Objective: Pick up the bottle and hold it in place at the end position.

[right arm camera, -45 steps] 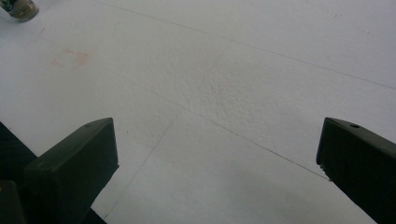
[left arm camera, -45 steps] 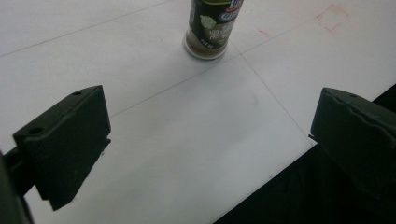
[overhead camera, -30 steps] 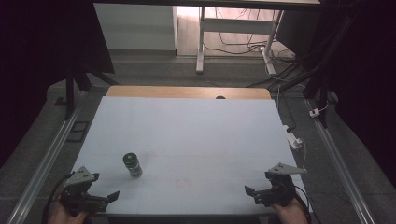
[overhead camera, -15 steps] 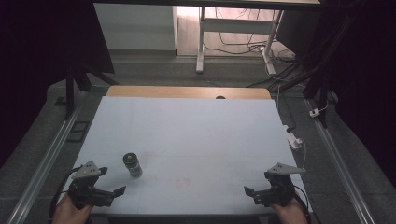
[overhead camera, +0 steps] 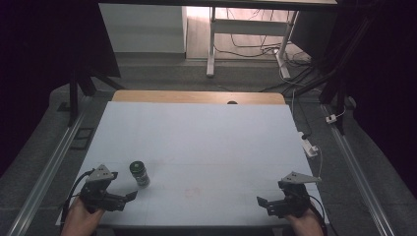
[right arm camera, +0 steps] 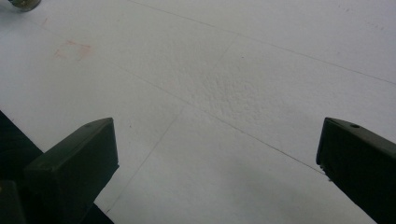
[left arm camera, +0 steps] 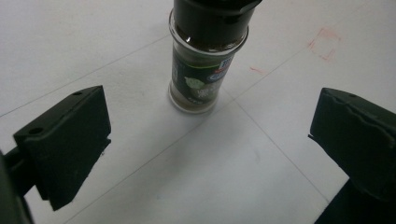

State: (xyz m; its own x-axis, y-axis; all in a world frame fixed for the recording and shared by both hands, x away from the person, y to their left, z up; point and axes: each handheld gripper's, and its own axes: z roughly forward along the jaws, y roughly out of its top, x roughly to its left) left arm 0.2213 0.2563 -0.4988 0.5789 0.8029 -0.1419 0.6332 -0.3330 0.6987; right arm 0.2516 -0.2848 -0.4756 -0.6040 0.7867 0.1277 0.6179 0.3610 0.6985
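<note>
A small glass spice jar [overhead camera: 139,173] with a black cap stands upright on the white table [overhead camera: 211,142] at the front left. In the left gripper view the jar [left arm camera: 205,60] rises ahead of the wide-spread black jaws, apart from them. My left gripper [overhead camera: 129,199] is open, just in front and left of the jar. My right gripper [overhead camera: 263,205] is open at the front right, nothing between its jaws. The right gripper view looks over bare white table [right arm camera: 243,93], with the jar's base [right arm camera: 21,4] at the top left corner.
A faint red mark [overhead camera: 193,191] lies on the table between the grippers. A white power strip [overhead camera: 309,145] hangs at the right edge. The wooden strip [overhead camera: 196,97] borders the far edge. Metal rails run along both sides.
My left gripper has moved forward and to the right, closer to the spice jar. The right gripper has stayed where it was.
</note>
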